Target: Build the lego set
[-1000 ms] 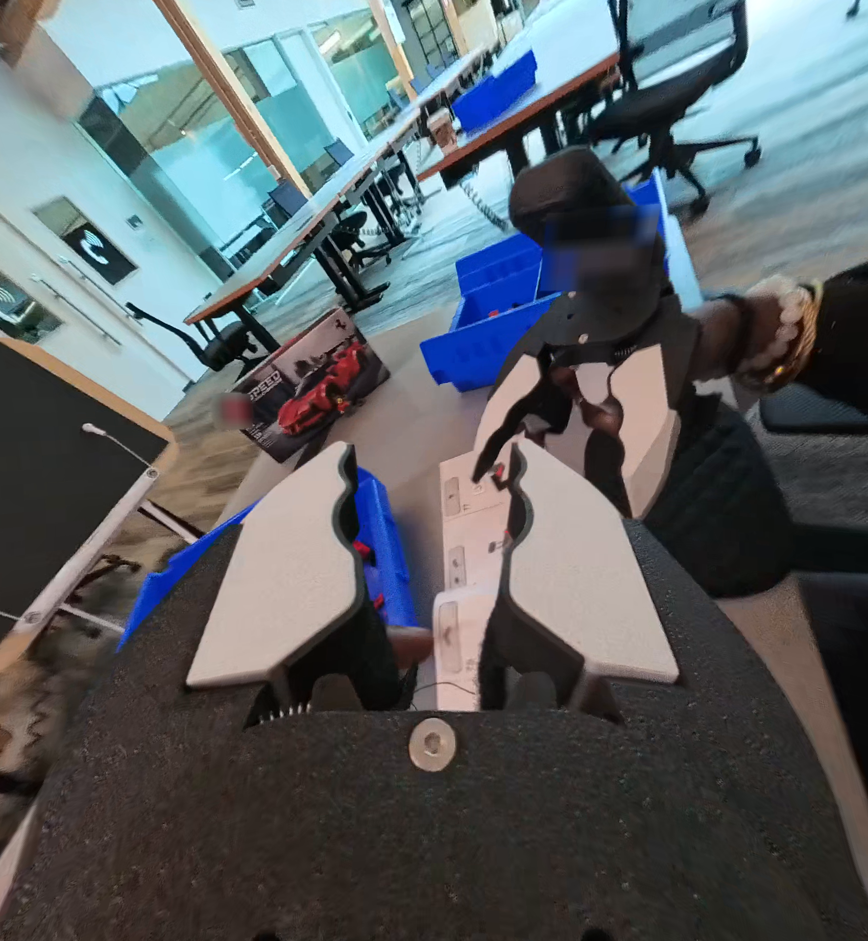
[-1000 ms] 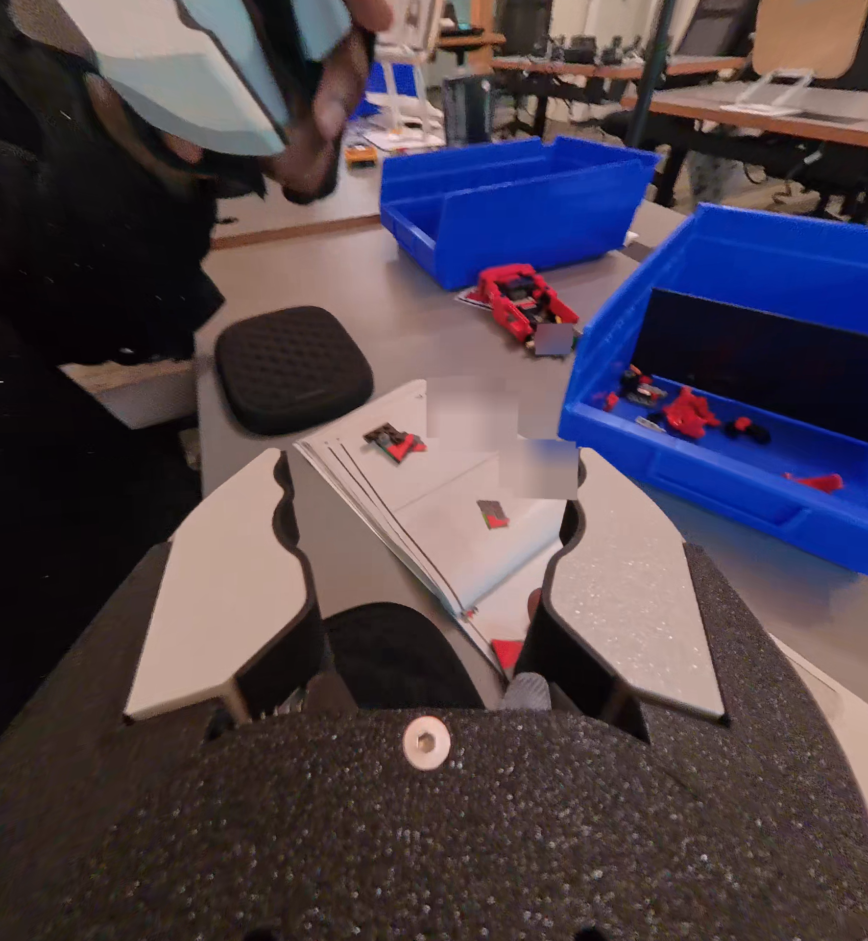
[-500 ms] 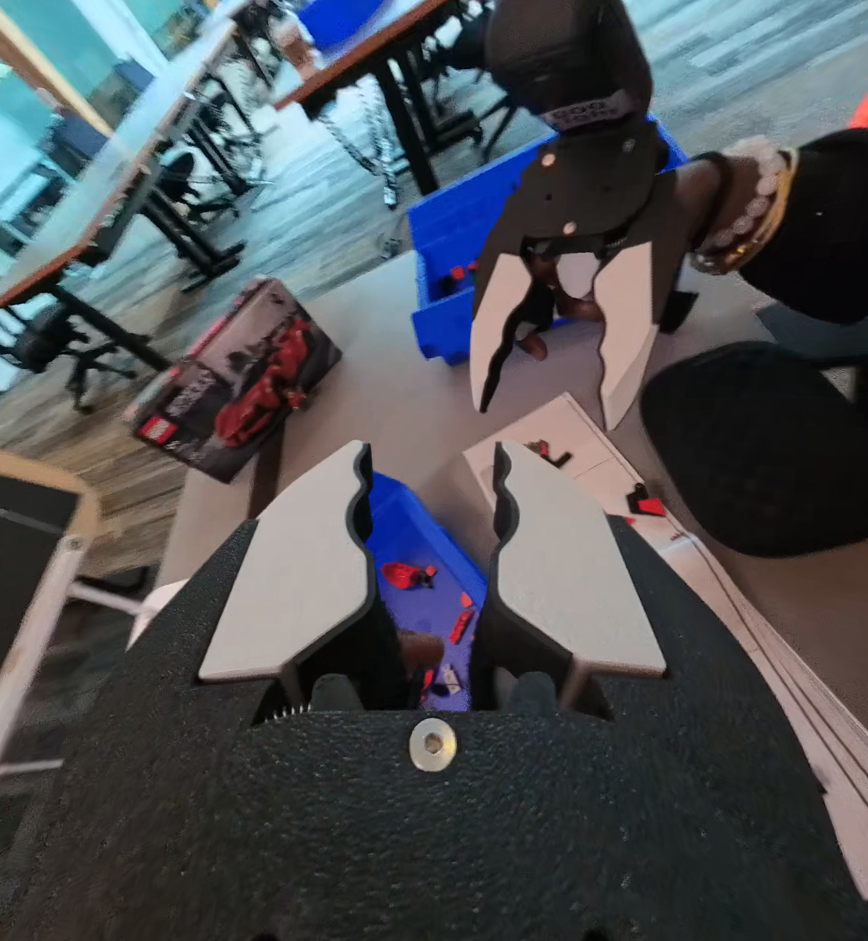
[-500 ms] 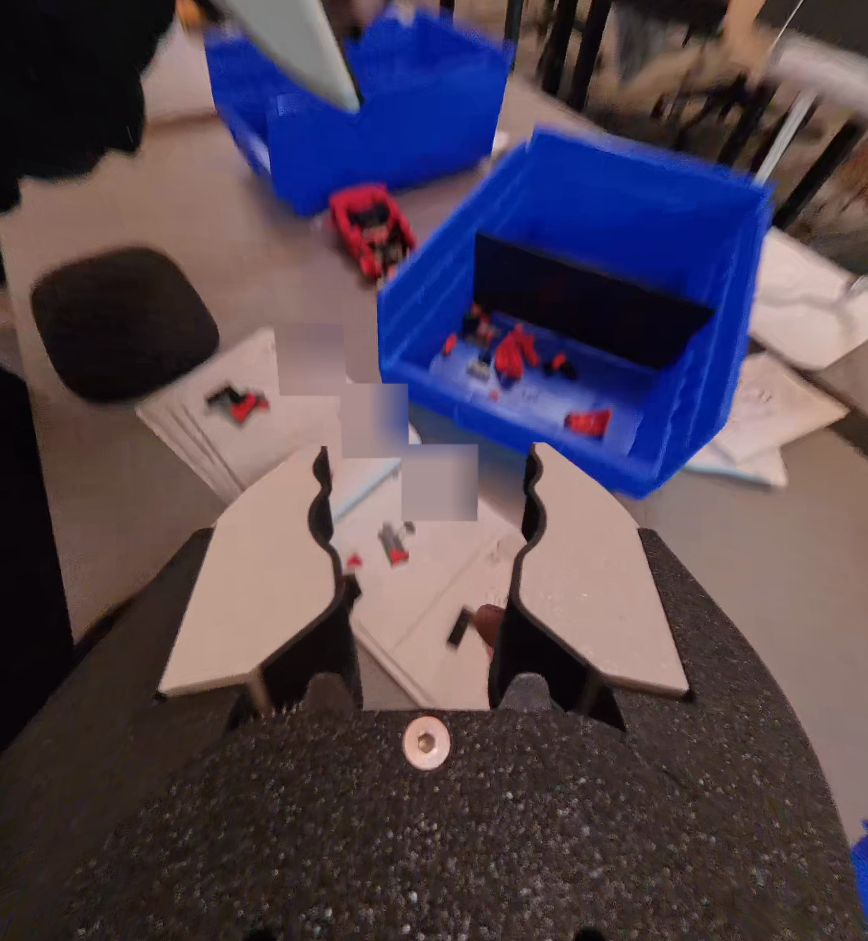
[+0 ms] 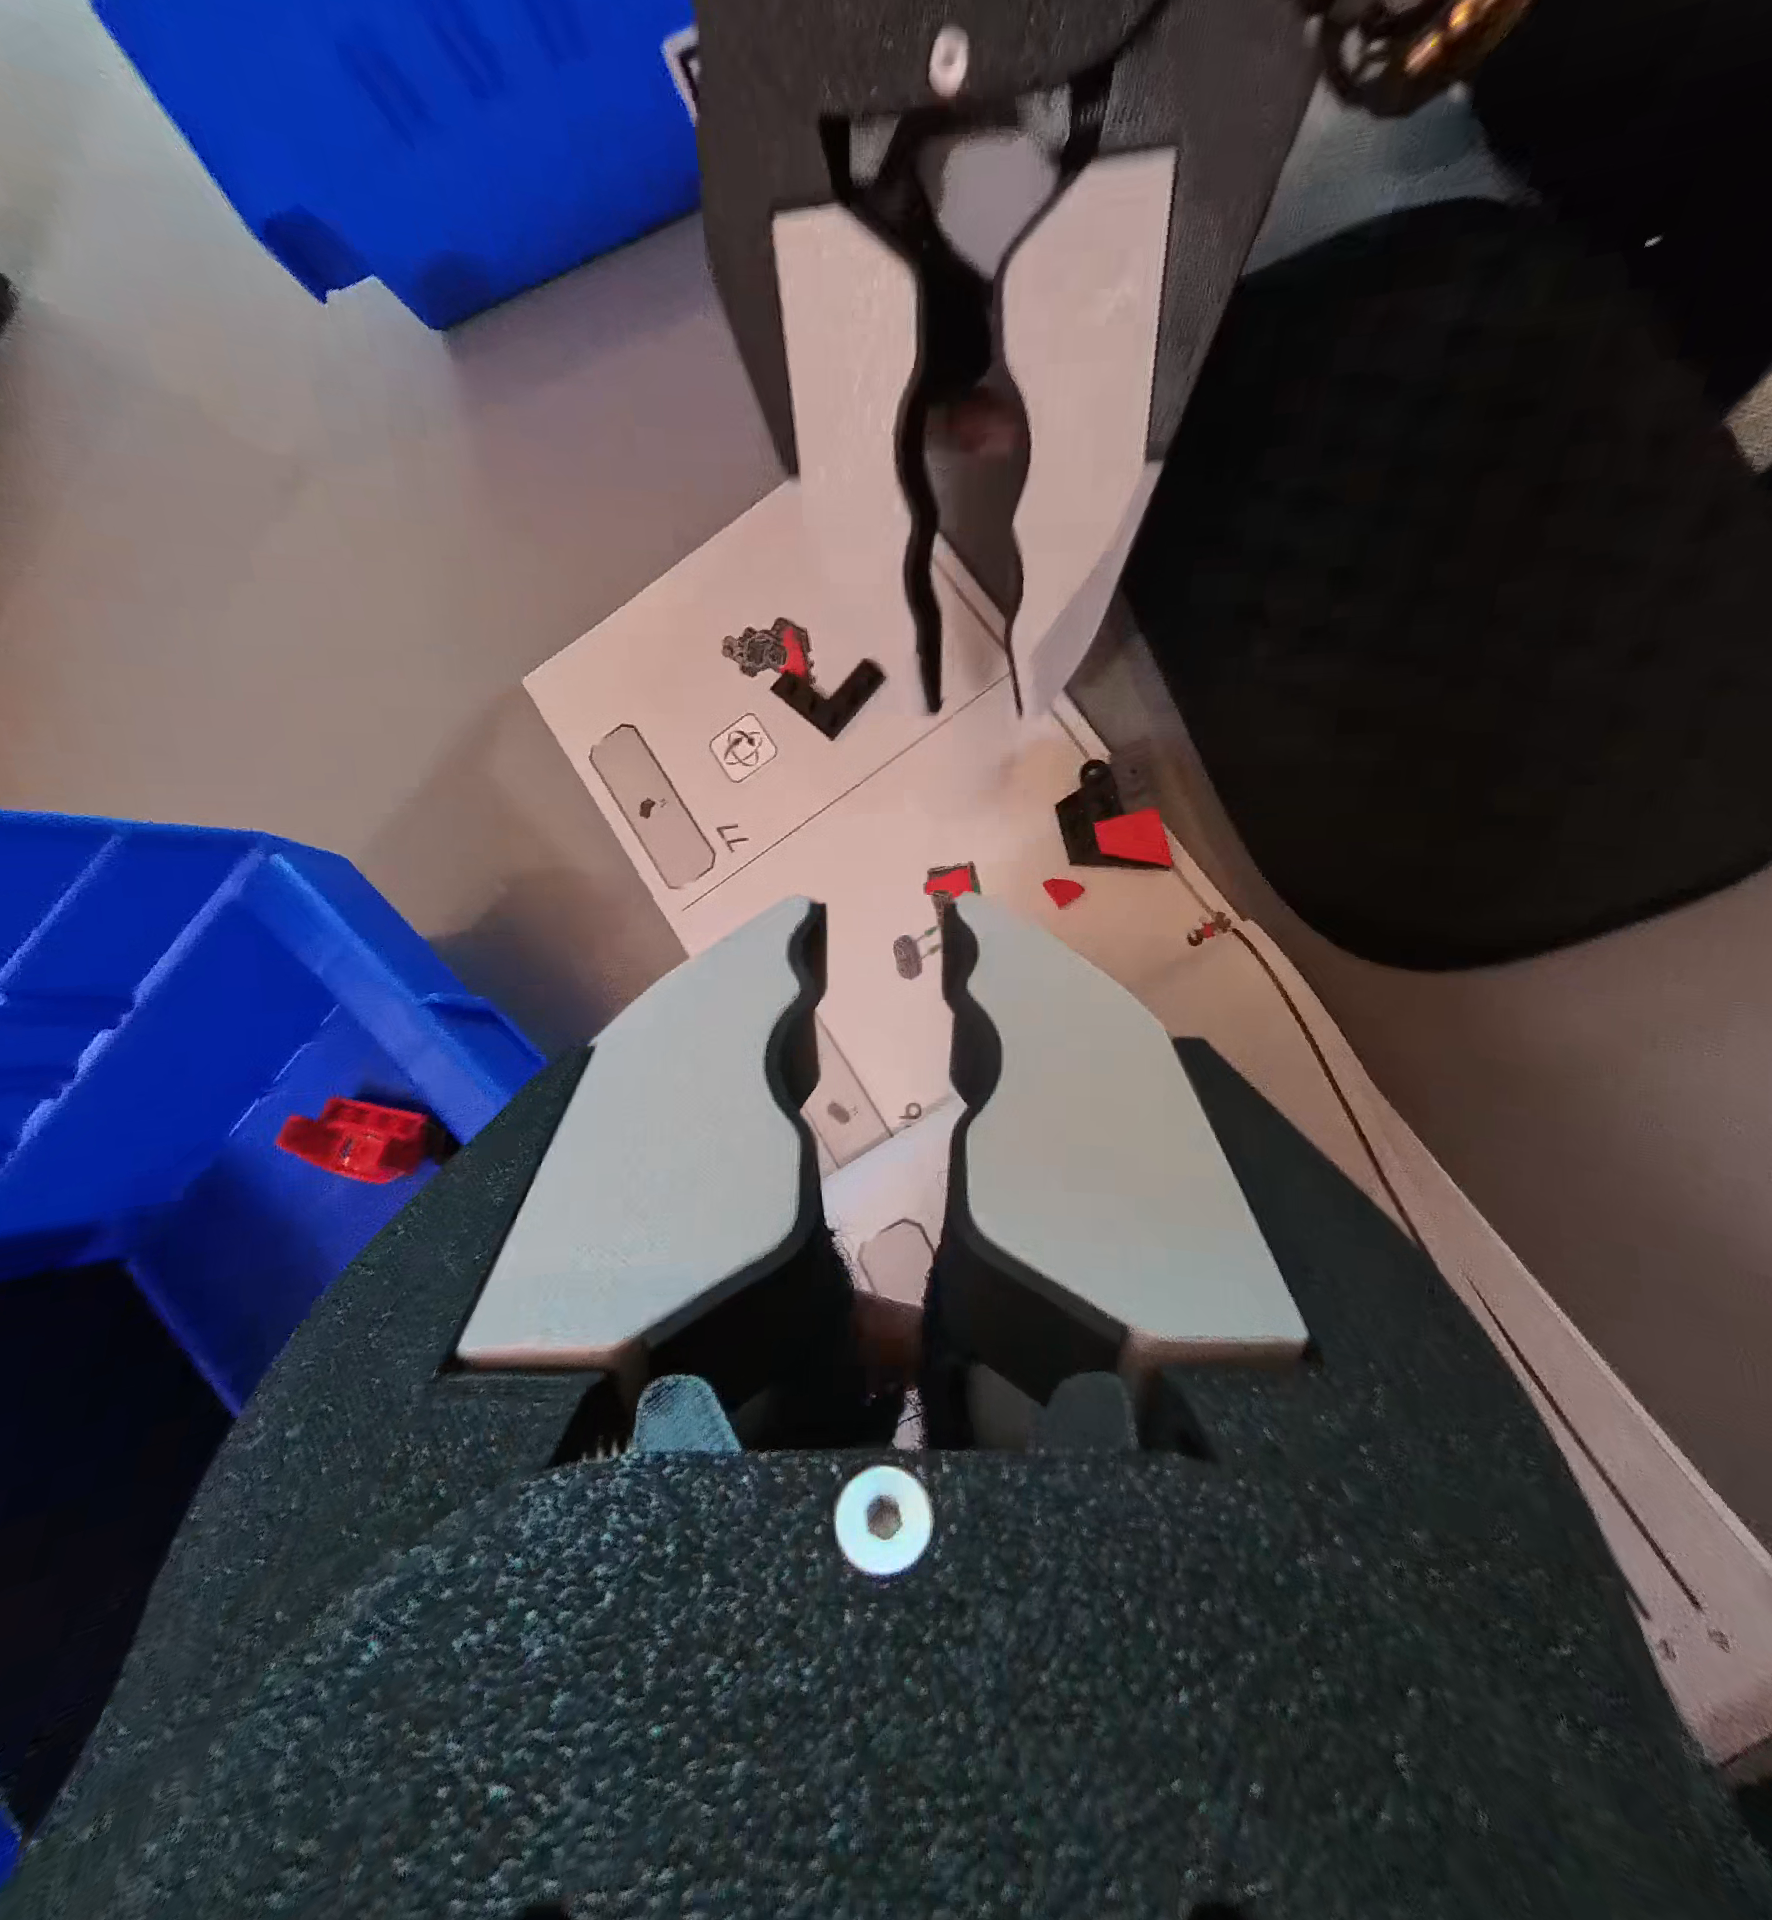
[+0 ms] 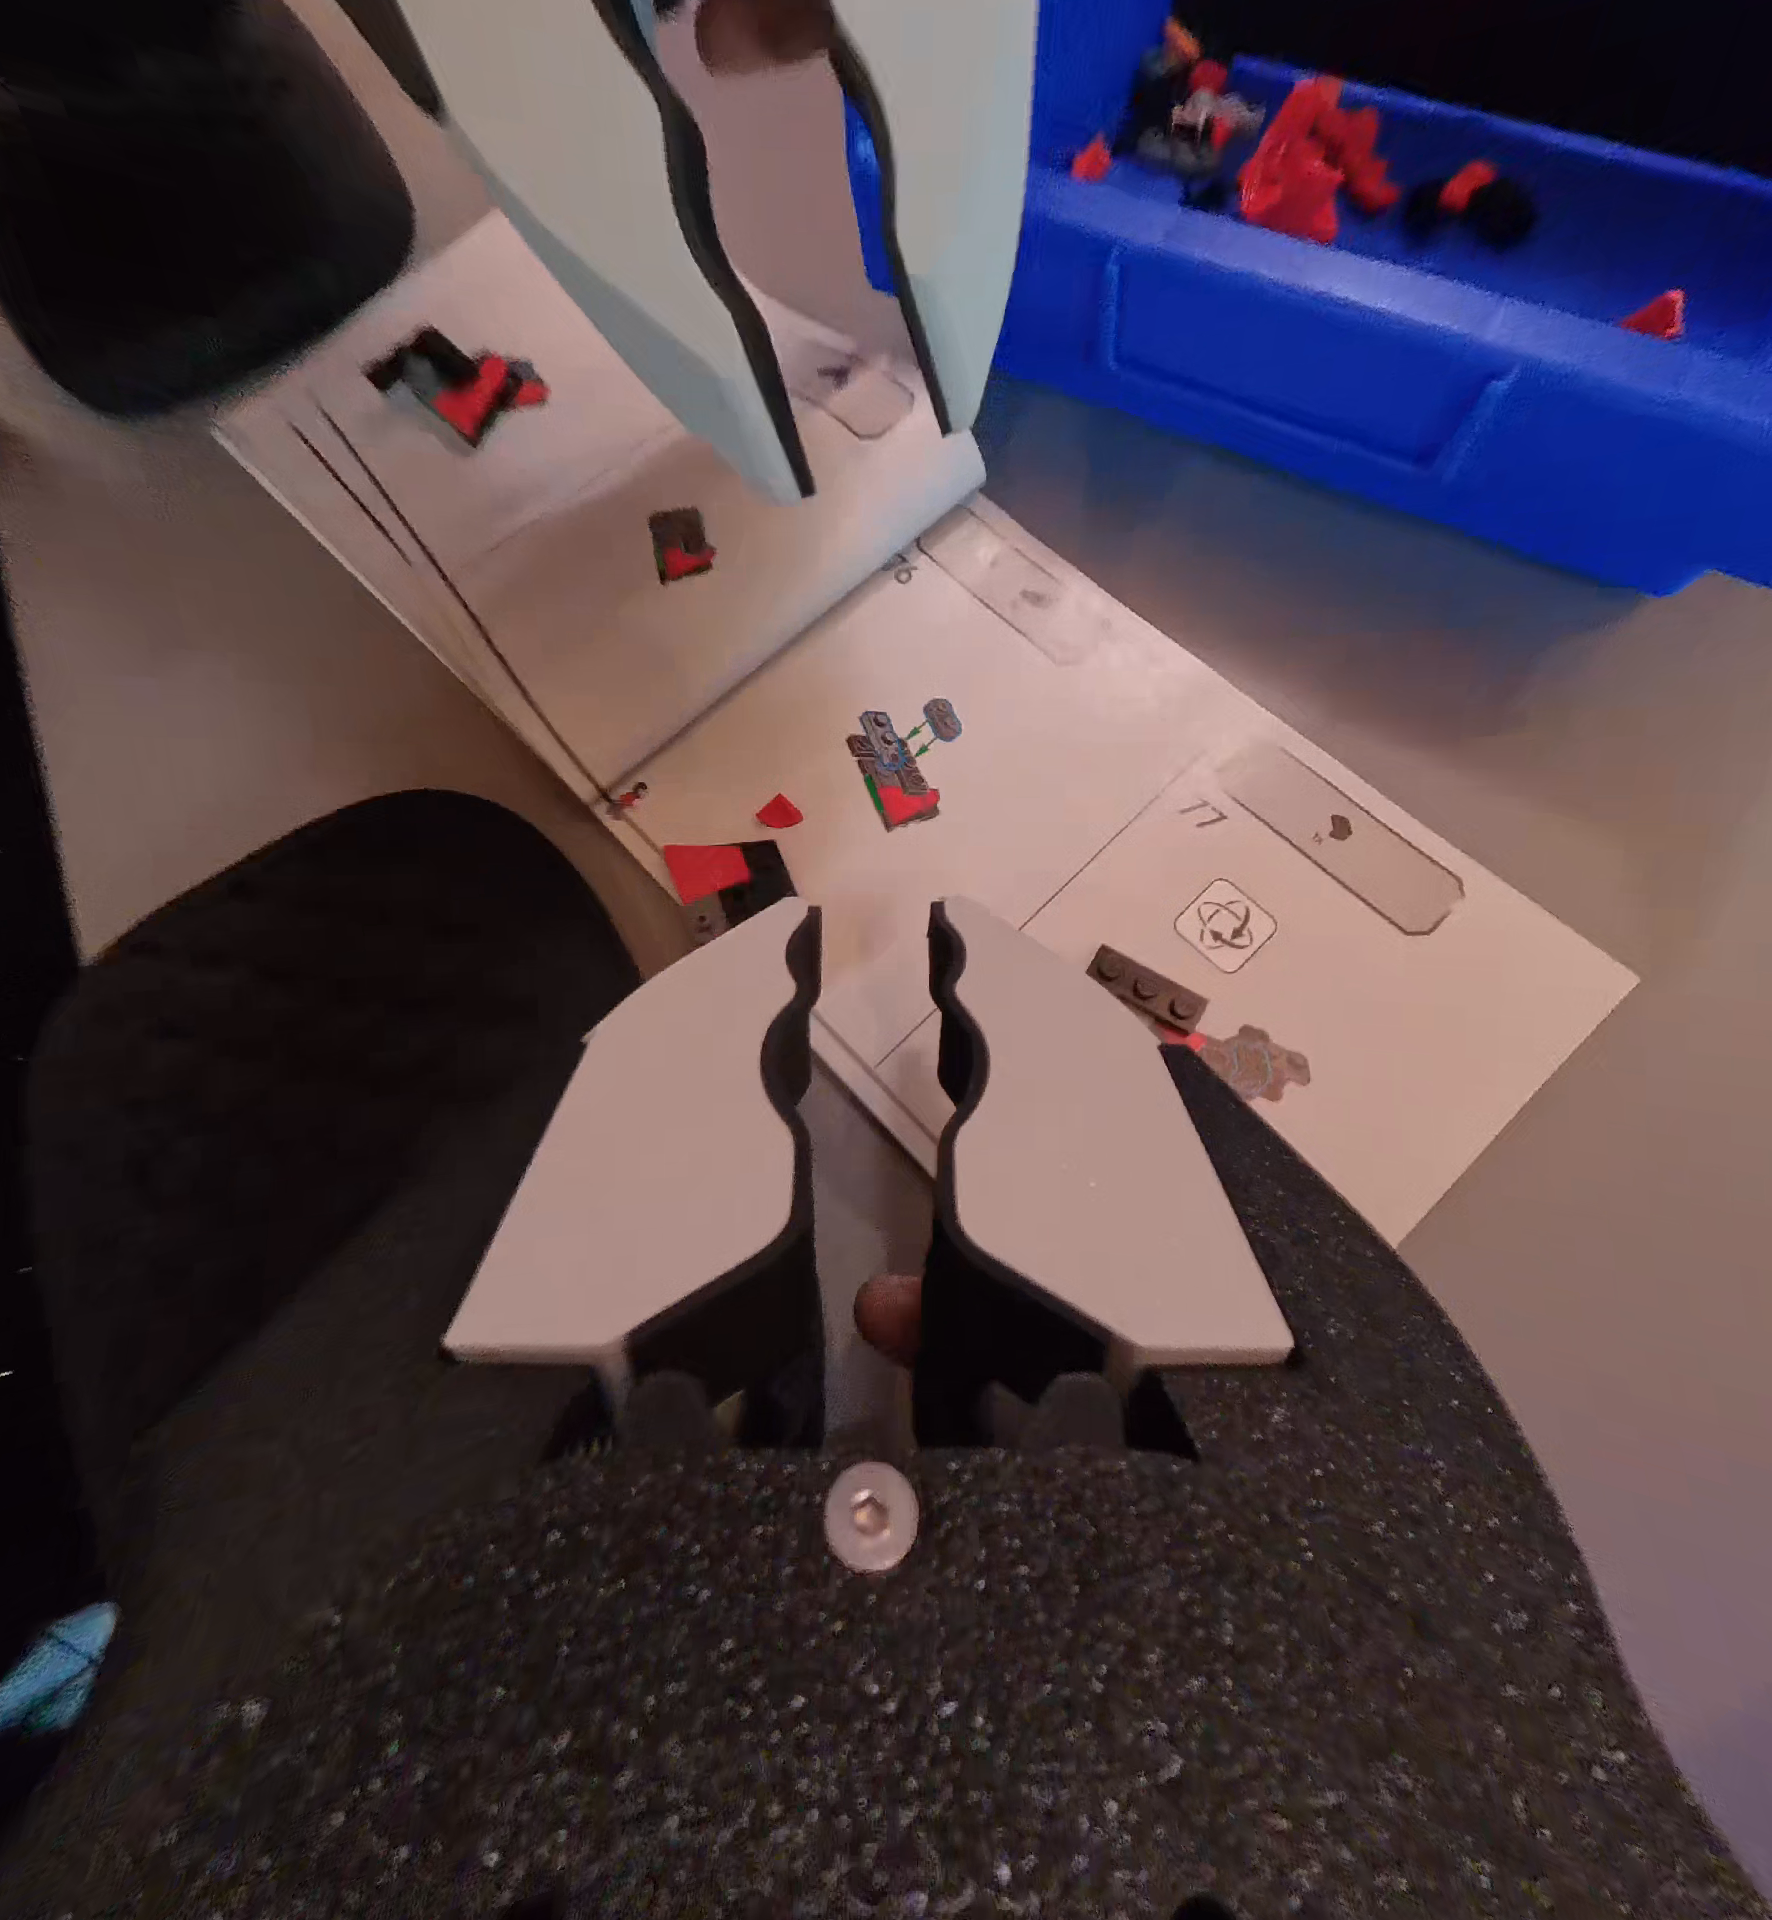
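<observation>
An open instruction booklet [image 5: 861, 790] lies on the grey table; it also shows in the right wrist view [image 6: 1121, 831]. On it sit a small red-and-black lego assembly [image 5: 1110, 831] [image 6: 726, 873], a tiny red piece [image 5: 1062, 891] [image 6: 778, 810] and a black L-shaped piece [image 5: 830, 691]. My left gripper [image 5: 882, 909] hovers over the page, jaws a narrow gap apart and empty. My right gripper [image 6: 874, 914] faces it from the other side, also narrowly open and empty. Each shows in the other's view: the right gripper [image 5: 975, 707], the left gripper [image 6: 871, 457].
A blue bin [image 5: 134, 1039] with a red piece [image 5: 352, 1138] stands left of the booklet; in the right wrist view it [image 6: 1381, 343] holds several red and black pieces [image 6: 1308, 166]. Another blue bin [image 5: 425, 135] stands farther back. A black padded armrest [image 5: 1484, 623] borders the booklet. Across from one pair of fingers to the other is roughly 7 centimetres.
Both grippers have tipped down from looking across the room to pointing at the booklet, tips close together. Both pairs of jaws have narrowed.
</observation>
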Tool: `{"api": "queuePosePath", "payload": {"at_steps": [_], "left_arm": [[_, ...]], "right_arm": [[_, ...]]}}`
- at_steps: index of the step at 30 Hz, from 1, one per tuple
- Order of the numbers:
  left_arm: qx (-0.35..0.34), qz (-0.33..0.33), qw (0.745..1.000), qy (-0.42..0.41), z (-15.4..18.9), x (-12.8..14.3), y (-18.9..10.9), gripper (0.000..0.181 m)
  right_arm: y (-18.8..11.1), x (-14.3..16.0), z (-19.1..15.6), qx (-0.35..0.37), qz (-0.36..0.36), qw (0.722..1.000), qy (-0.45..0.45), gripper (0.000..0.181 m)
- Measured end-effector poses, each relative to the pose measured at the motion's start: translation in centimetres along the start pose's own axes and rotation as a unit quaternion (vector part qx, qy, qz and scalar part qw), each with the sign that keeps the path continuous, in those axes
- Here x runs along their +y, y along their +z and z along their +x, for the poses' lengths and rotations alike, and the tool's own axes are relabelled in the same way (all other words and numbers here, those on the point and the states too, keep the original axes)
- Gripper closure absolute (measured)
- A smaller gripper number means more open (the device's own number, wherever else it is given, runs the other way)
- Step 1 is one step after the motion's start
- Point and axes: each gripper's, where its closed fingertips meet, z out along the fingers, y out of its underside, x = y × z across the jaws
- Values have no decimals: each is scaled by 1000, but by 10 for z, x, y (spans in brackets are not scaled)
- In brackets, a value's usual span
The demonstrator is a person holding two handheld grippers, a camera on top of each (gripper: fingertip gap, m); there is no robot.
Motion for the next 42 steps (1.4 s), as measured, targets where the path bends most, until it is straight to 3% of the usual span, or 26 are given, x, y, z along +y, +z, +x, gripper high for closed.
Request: {"api": "queuePosePath", "payload": {"at_steps": [3, 5, 11, 14, 16, 20, 24, 33, 38, 42], "left_arm": [[-10, -25, 1000, 6, 10, 3, 2, 162], [-10, -29, 1000, 2, 18, 2, 4, 162], [-31, 13, 999, -33, 31, -8, -10, 159], [-53, 40, 997, -43, 35, -11, -25, 157], [-64, 69, 993, -66, 38, -12, -34, 157], [-92, 83, 987, -98, 38, 1, -37, 157], [-94, 91, 983, -126, 33, 11, -27, 157], [-74, 116, 982, -131, 37, 15, -14, 155], [-99, 135, 980, -109, 31, 15, -14, 152], [-143, 151, 974, -94, 20, 16, -16, 151]], "right_arm": [[-8, -6, -19, -58, 45, 997, -7, 161], [-2, -6, -35, -86, 33, 995, -29, 155], [21, 8, -26, -36, -42, 996, -69, 141], [27, 14, -22, -45, -80, 993, -80, 144], [26, 13, -17, -43, -93, 989, -105, 156], [18, 10, 12, -3, -114, 987, -116, 152], [25, -18, -21, -46, -37, 990, -130, 165], [47, 3, -22, -24, -95, 987, -124, 172], [46, -2, -17, -12, -61, 995, -80, 178], [29, -36, -15, -51, 76, 994, 52, 178]]}}
